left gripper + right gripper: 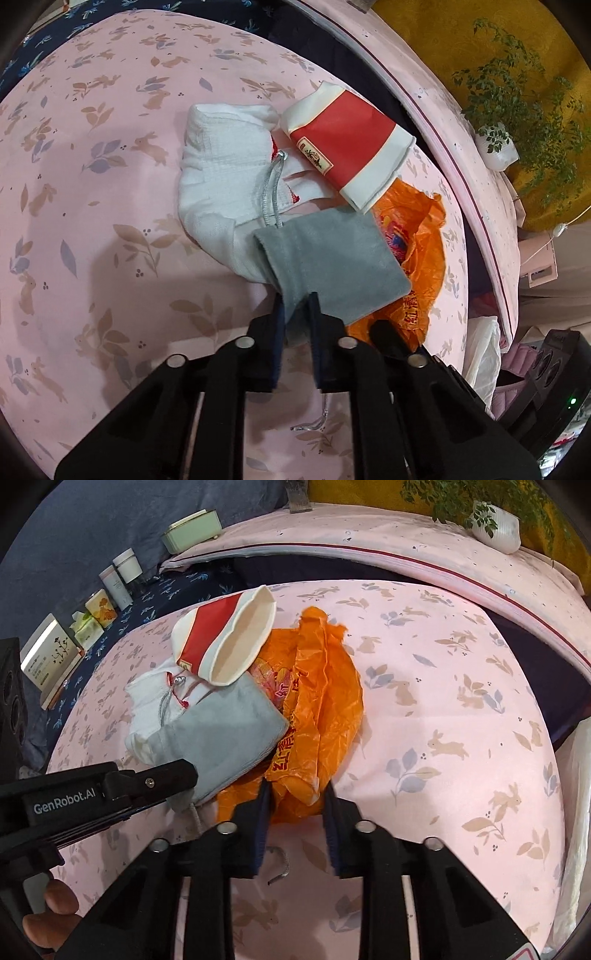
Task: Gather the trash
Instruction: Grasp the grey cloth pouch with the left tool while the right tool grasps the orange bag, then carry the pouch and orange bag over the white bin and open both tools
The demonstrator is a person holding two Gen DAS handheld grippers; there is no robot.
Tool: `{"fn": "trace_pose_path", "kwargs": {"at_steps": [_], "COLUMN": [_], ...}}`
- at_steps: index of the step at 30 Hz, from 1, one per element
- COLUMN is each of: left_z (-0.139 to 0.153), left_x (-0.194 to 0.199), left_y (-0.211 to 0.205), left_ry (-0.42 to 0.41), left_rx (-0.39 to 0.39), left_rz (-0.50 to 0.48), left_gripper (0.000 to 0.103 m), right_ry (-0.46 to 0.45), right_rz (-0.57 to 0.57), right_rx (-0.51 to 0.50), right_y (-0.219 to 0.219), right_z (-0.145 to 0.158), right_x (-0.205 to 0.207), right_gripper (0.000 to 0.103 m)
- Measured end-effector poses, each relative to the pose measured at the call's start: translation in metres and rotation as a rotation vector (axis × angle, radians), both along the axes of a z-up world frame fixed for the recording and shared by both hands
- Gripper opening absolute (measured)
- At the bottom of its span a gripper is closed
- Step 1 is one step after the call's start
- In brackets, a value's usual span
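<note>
Four trash items on bedsheet

Grey drawstring pouch: near corner hidden between left gripper fingers, and it covers part of the white cloth. Orange plastic bag: left part buried under pouch and red-and-white paper cup; print crumpled, unreadable. Its near edge sits between the right gripper fingers; contact unclear. Box labels by the headboard too small to read. Potted plant cut off by top edge.
</note>
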State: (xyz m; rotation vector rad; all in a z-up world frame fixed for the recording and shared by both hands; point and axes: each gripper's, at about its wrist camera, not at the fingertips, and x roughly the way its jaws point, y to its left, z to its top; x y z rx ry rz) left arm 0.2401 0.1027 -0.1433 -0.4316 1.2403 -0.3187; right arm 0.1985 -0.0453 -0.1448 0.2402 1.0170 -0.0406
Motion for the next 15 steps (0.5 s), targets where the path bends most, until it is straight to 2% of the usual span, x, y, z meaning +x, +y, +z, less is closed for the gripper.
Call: {"fn": "trace_pose_path", "kwargs": {"at_steps": [4,15], "left_z": [0.009,0.067], "left_x": [-0.007,-0.036], "left_y": [-0.006,-0.053], "left_ry": [-0.034,-0.211], "left_rx": [0.020,0.120], "left_rz": [-0.018,-0.128], "left_gripper": [0.005,0.005], "right_ry": [-0.010,-0.076], "right_rz": [-0.014,-0.078], "right_rx": [-0.016,-0.072], "right_y": [-0.007,-0.044], "right_z": [0.004,0.041], "right_x": [-0.008,-0.041], "right_gripper": [0.010,0.009]}}
